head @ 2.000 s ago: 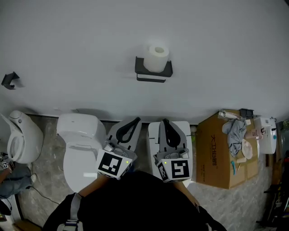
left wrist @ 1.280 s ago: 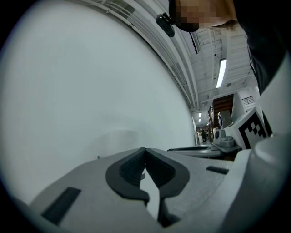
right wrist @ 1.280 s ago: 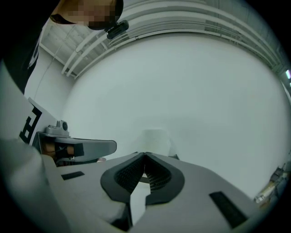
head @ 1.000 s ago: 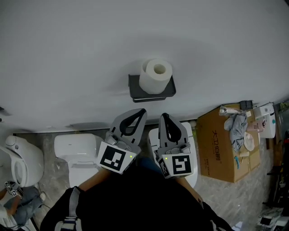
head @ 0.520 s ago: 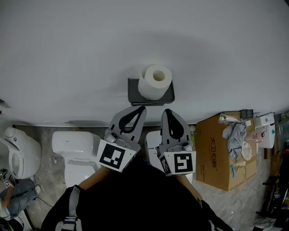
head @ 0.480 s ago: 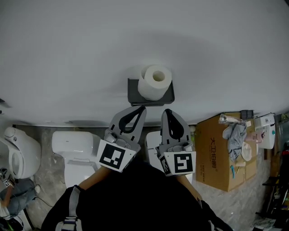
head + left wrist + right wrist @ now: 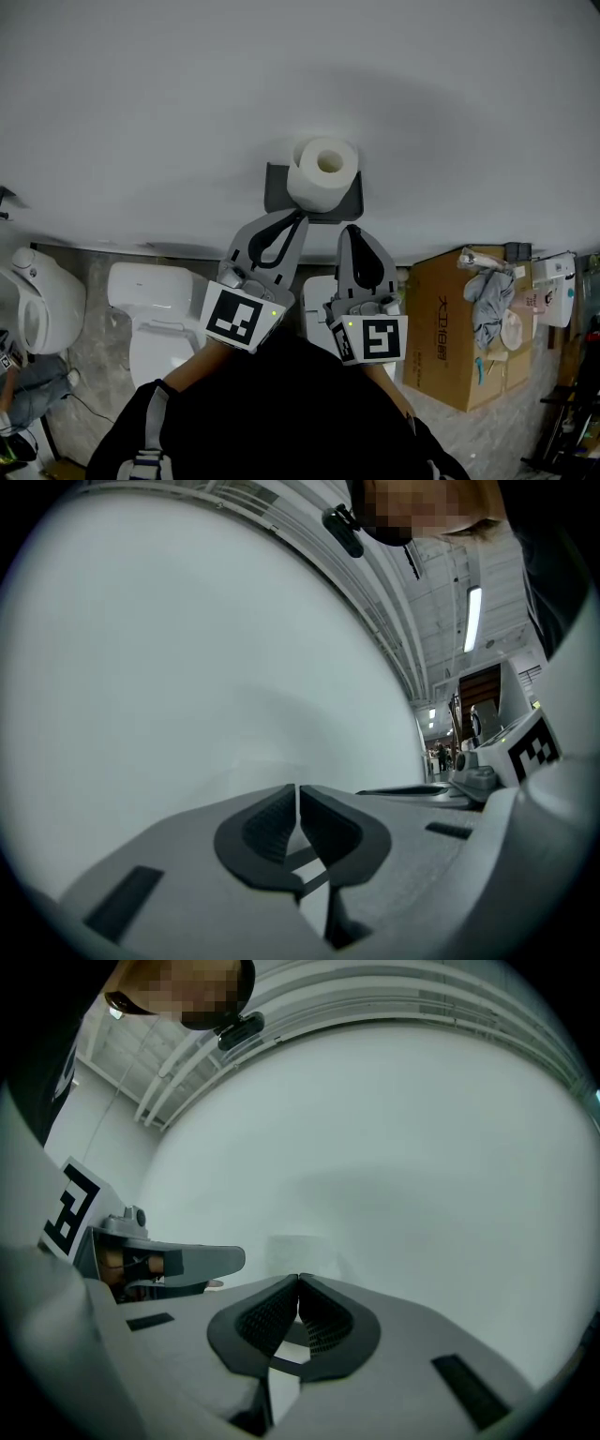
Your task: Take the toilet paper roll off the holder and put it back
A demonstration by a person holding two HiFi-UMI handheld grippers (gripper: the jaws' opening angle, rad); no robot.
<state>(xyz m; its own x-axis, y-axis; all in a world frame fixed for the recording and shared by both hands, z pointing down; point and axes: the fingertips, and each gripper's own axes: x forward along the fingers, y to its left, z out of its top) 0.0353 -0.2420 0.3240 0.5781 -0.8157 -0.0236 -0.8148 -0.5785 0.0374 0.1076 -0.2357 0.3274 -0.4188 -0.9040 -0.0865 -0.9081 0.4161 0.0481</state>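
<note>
The toilet paper roll (image 7: 322, 173) sits on the black holder (image 7: 277, 192), which is fixed to the pale wall (image 7: 141, 112). The roll's core opening faces the head camera, so it appears to stand on end on the holder's tray rather than hang on a spindle. If so, removal is likely to need a grip across the roll's sides and a lift clear of the tray. The roll has not yet been taken off. Both tools are held side by side just below the holder in the head view, pointing at it. This is judged to be an approach posture that keeps either tool available for the grasp. The left hand-held gripper (image 7: 298, 217) has its tip just under the holder's lower edge, below the roll. Its own view (image 7: 298, 803) shows the two dark ribbed pads brought together with only a hairline seam between them. Nothing is held and only bare wall lies ahead. The right hand-held gripper (image 7: 348, 228) sits a little lower and to the right of the holder's centre. Its own view (image 7: 298, 1288) likewise shows the pads fully closed on nothing, with a faint pale form on the wall beyond the tips that may be the roll. Neither tool touches the roll or the holder. The jaws of whichever tool takes the roll must be spread before contact, since closed pads could only push it along the tray. A white toilet (image 7: 155, 300) stands below and left of the holder, and a cardboard box (image 7: 450, 319) stands below and right.
</note>
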